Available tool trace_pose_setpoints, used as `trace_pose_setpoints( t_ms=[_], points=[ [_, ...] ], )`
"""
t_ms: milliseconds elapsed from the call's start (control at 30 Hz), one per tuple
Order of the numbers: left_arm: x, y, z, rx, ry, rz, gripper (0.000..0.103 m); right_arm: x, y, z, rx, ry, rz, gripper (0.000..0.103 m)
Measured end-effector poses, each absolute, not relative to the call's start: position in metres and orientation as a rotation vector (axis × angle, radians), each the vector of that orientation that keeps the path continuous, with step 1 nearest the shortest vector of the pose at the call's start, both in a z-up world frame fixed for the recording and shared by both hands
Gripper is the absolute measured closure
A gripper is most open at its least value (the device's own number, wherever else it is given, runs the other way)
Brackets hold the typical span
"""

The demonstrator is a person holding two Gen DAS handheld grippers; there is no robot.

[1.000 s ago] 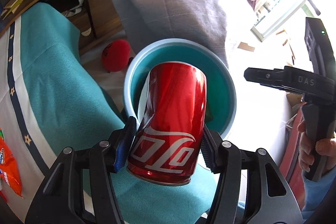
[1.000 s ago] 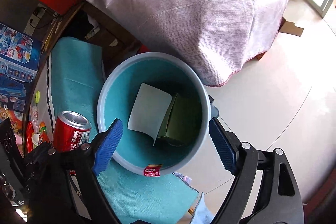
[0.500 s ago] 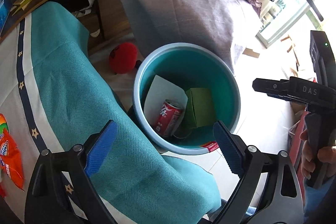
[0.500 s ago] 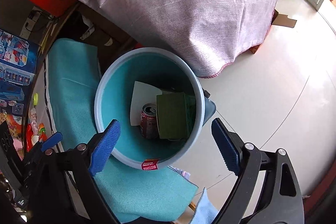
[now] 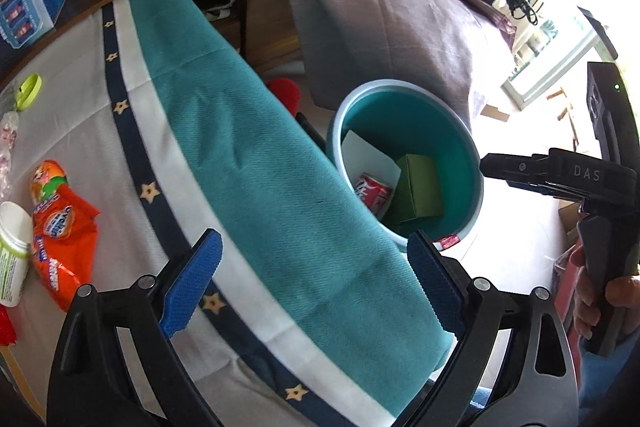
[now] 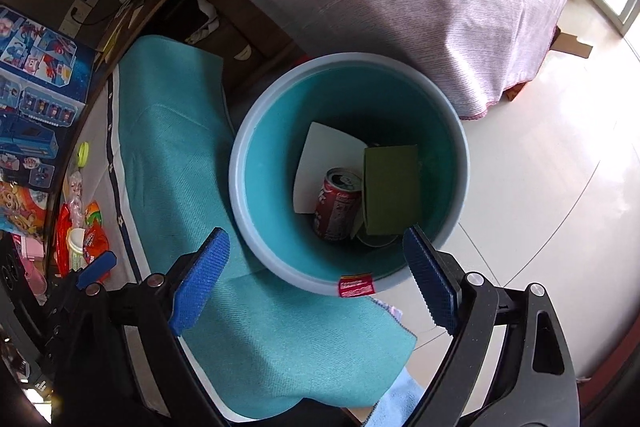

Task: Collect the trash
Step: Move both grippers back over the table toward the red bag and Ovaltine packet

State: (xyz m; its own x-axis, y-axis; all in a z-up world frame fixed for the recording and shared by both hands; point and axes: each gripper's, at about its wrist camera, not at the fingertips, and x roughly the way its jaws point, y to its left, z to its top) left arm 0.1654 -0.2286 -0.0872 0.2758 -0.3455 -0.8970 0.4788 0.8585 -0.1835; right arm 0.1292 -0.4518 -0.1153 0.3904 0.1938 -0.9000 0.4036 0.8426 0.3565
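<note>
Right wrist view: both my claws, left claw [image 5: 314,283] and right claw [image 6: 316,277], are spread, empty. Red can [image 6: 336,205] lies inside the teal bin [image 6: 256,227]; its script is unreadable.

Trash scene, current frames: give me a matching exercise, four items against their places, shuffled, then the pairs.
Items:
1. red can
2. orange snack packet
3. left gripper
4. green box

Places:
A. on the tablecloth
B. open above the table edge
C. in the bin, right of the can
D. in the bin, against the white card

Pairs: 1-D, 2-A, 3-B, 4-C
</note>
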Motion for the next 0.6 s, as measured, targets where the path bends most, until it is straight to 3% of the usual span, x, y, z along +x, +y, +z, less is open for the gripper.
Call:
trace_pose_setpoints(
  t_ms=[600],
  points=[
    [0.144, -0.008, -0.047, -0.058, 1.04, -0.293, 0.007, 0.162, -0.265, -0.095, 0.378, 1.249, 0.069, 0.018]
  ],
)
